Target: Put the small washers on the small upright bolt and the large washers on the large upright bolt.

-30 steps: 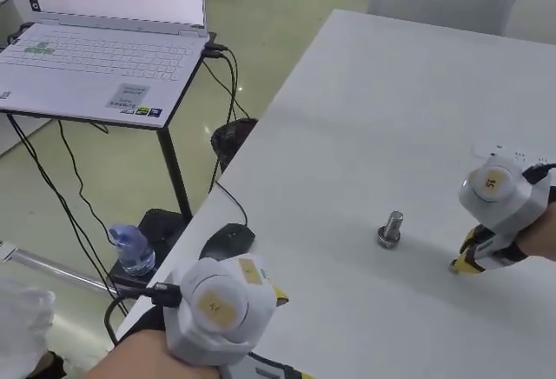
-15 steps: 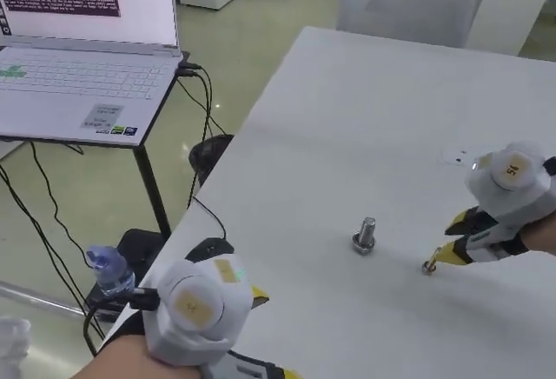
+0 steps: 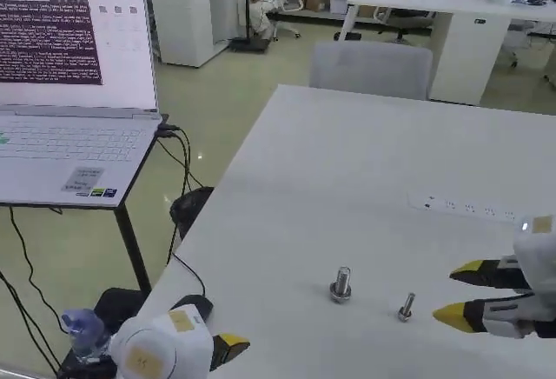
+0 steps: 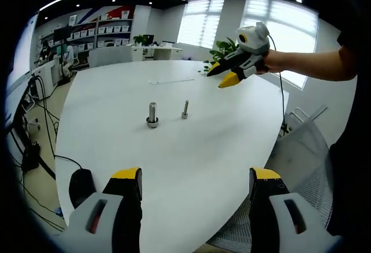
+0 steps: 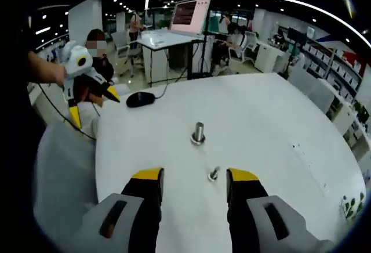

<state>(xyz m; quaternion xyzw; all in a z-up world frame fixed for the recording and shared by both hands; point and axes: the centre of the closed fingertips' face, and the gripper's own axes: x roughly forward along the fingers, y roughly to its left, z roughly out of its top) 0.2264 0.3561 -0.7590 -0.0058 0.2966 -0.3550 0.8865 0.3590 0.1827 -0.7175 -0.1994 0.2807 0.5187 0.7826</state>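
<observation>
A probable power strip is lying beyond the large bolt; the small bolt is standing just before the wide-apart right gripper; the left gripper is gaping too.

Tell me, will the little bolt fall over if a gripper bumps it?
Probably yes. The small bolt stands upright on its head, thin and tall above a narrow base, so a nudge would likely tip it. Once down, its round shank could roll on the smooth white table.

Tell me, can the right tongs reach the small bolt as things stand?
Probably yes. The right tongs are open, the small bolt stands just ahead of their tips, and nothing lies between; the large bolt stands beyond it.
</observation>
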